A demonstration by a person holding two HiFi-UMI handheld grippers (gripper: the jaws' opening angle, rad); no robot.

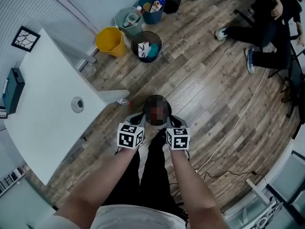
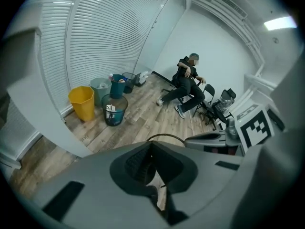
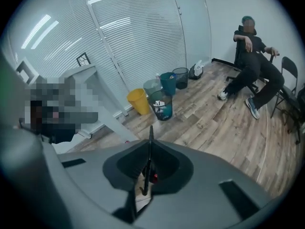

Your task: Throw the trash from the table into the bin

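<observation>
A: While my grippers hang over the floor, jaws?
B: Left gripper point(image 2: 150, 146) clenched, empty; right gripper point(image 3: 150, 132) same. I see a round trash piece point(image 1: 77, 104) mid-surface point(image 1: 47, 75), toward the edge nearest me.

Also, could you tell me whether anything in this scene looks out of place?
Yes: what looks like a clear plastic bottle lies on the wooden floor by the corner of the white table, not in the bins.

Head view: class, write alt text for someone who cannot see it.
Seen from above, the left gripper and right gripper are held side by side over a wooden floor. A white table stands at left, several bins beyond it, and a seated person at upper right.
</observation>
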